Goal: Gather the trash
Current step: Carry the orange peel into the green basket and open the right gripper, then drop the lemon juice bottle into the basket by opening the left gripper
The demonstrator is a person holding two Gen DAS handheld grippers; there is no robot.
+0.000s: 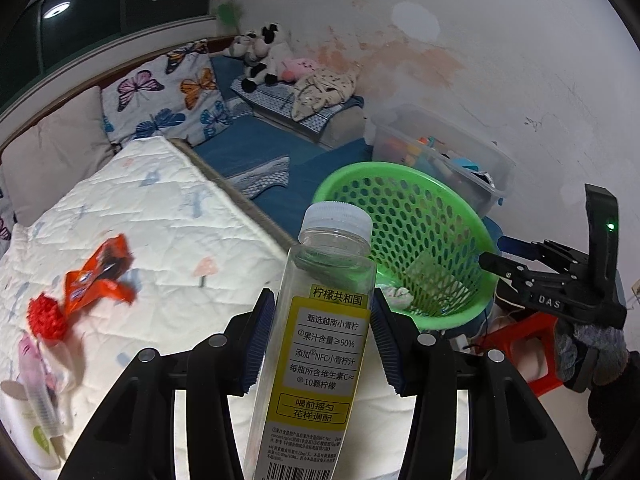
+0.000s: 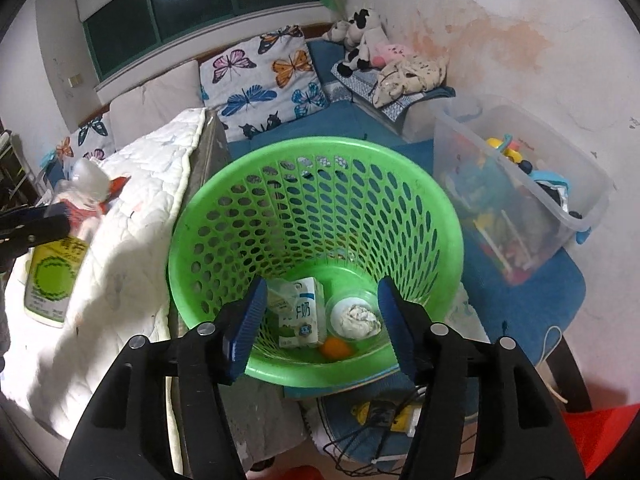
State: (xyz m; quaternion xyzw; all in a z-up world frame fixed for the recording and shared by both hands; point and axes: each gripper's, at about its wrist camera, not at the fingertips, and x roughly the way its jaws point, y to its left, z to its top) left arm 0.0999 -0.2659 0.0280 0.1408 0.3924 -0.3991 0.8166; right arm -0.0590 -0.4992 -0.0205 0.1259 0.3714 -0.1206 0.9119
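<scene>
1. The bottle (image 1: pixel 320 344) stands between the left gripper's (image 1: pixel 322 340) pads, over the quilt (image 1: pixel 140 216).
2. A wrapper (image 1: pixel 98 276) lies on the quilt, left of the bottle.
3. The basket (image 2: pixel 200 248) sits right of the quilt, under the right gripper (image 2: pixel 322 320).
4. In the basket: carton (image 2: pixel 298 312), cup (image 2: pixel 356 316), peel (image 2: pixel 336 348).
5. A bin (image 2: pixel 520 200) stands right of the basket.

Left gripper (image 1: pixel 322 334) is clamping both blue pads (image 1: pixel 260 344) against something held between them, angling forward and down. Right gripper (image 2: pixel 320 316) is tilting down too, jaws standing apart with nothing touching its pads (image 2: pixel 248 320), gloved hand (image 1: pixel 588 354) gripping its handle.
</scene>
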